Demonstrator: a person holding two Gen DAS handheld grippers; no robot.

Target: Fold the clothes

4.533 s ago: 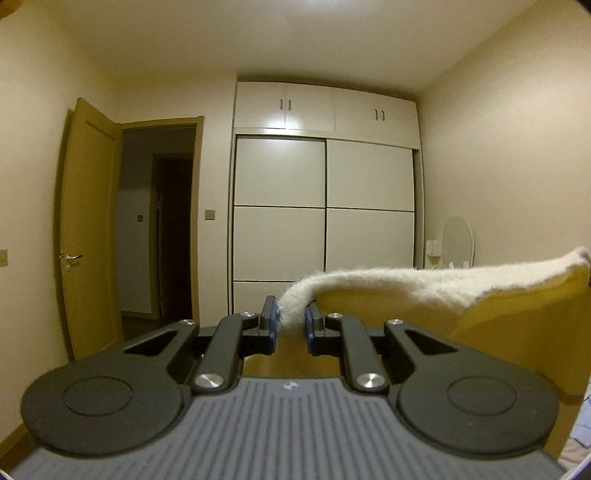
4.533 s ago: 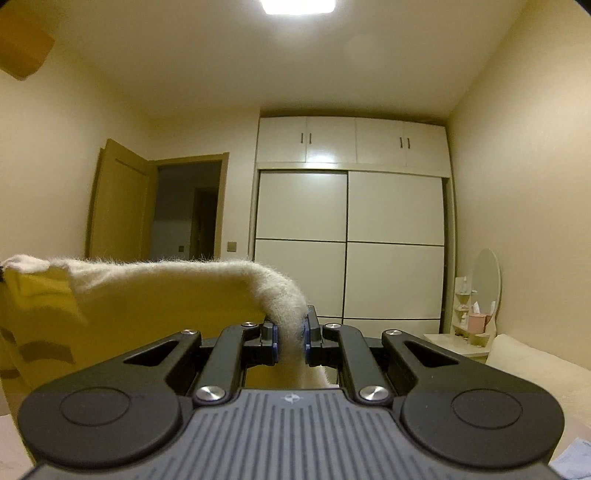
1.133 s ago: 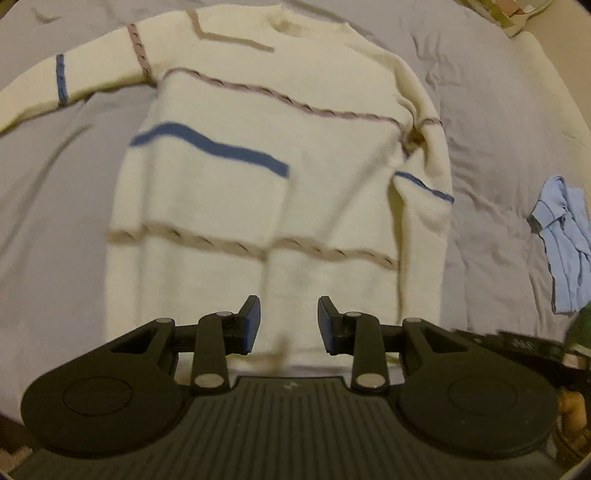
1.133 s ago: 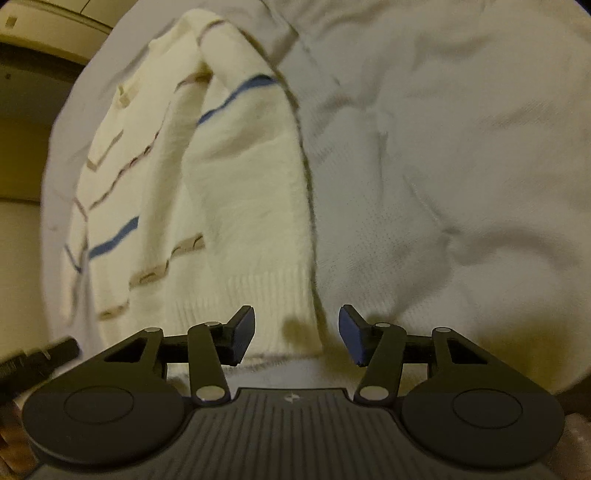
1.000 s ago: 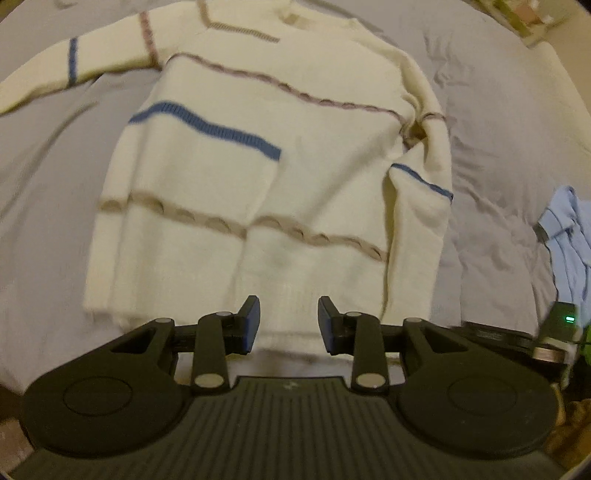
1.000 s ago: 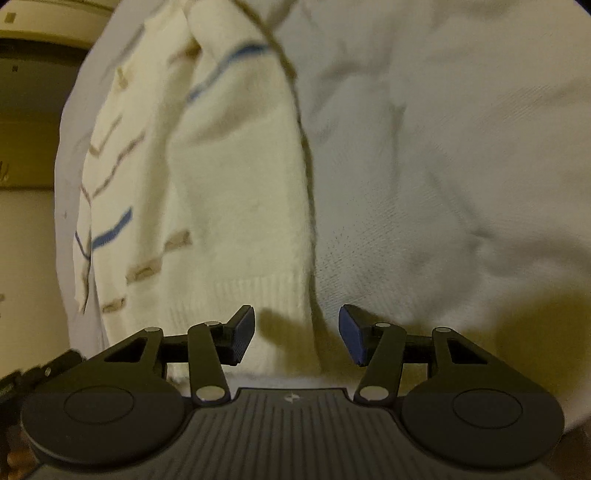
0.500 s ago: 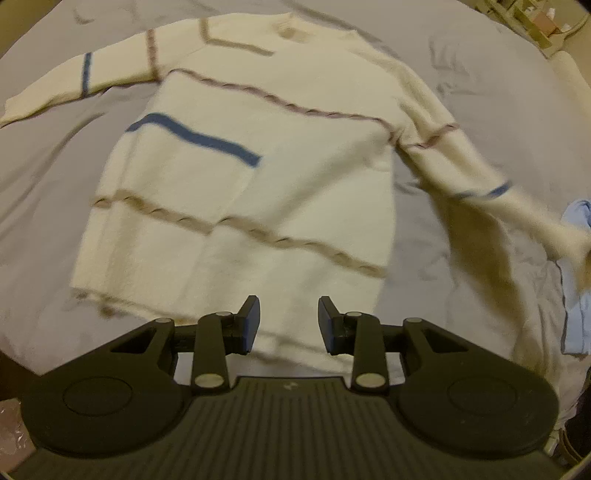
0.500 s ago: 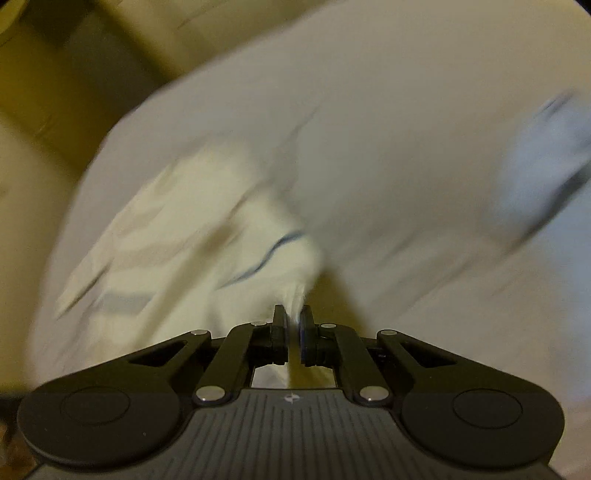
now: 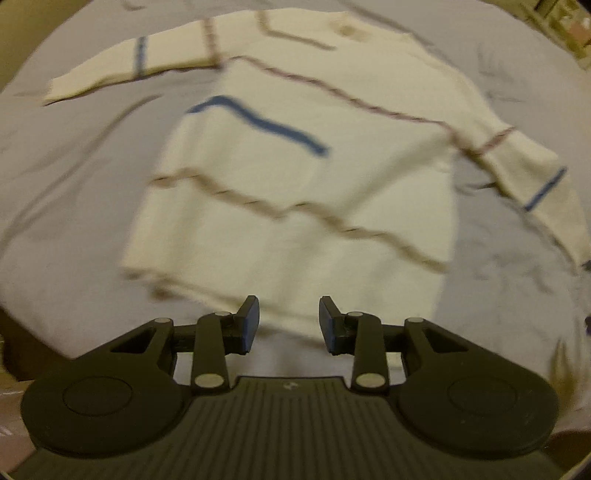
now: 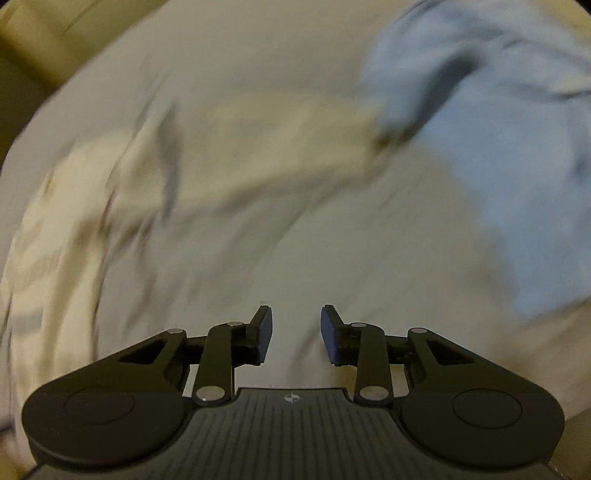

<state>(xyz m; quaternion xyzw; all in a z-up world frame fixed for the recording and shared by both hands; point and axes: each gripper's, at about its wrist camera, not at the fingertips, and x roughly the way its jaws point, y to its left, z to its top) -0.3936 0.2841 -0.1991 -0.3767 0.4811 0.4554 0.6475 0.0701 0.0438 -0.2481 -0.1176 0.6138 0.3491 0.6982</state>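
Note:
A cream sweater (image 9: 295, 177) with blue and brown stripes lies flat on the grey bedsheet (image 9: 74, 177), both sleeves spread outward. My left gripper (image 9: 289, 325) hovers over the sweater's bottom hem, open, with nothing between its fingers. In the blurred right wrist view the right gripper (image 10: 296, 334) hangs above bare sheet, its jaws opening and empty. The sweater's right sleeve (image 10: 280, 147) stretches across the sheet beyond it toward the light blue garment, and the sweater's body (image 10: 55, 229) shows at the left.
A crumpled light blue garment (image 10: 498, 155) lies on the sheet at the right, next to the sleeve's end. The bed's near edge (image 9: 14, 332) and dark floor show at the lower left. Furniture (image 9: 569, 29) stands past the far right corner.
The right gripper closed on the sleeve, pulled it out to the right away from the sweater's body, then let go. The left gripper shifted slightly and stayed open.

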